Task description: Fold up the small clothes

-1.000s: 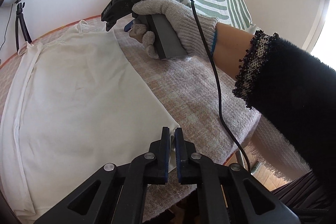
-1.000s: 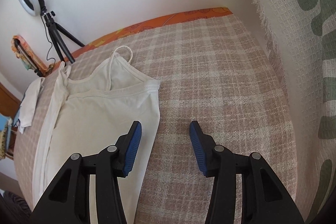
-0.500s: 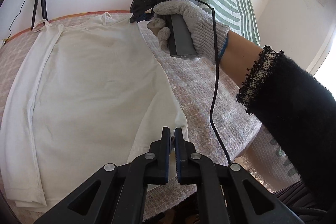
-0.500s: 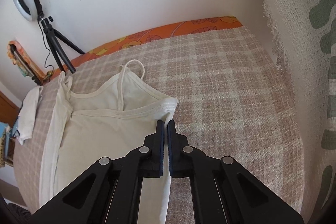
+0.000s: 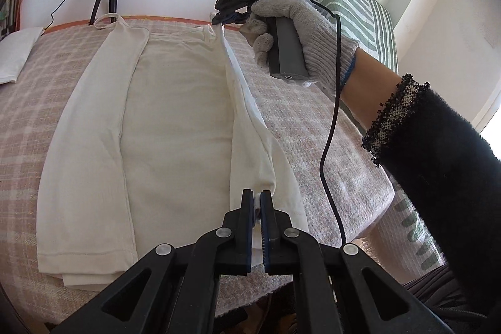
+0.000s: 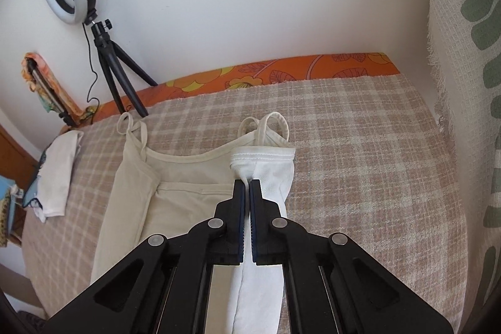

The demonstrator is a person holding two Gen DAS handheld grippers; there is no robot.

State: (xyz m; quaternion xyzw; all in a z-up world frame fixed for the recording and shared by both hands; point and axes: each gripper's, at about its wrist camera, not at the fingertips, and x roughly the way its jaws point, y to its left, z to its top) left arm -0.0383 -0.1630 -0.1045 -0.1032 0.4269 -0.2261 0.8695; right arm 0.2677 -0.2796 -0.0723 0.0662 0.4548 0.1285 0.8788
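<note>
No writing can be read anywhere. The bed (image 5: 328,127), under a pink plaid blanket (image 6: 360,146), carries a cream strappy top (image 5: 175,121) lying flat, its long axis running from 6 to 12 o'clock, straps toward 12. Its left side is already folded inward; its right edge is lifted off the blanket. The left tool (image 5: 256,202) is clamped on the hem corner, the right tool (image 6: 247,193) on the strap corner.
</note>
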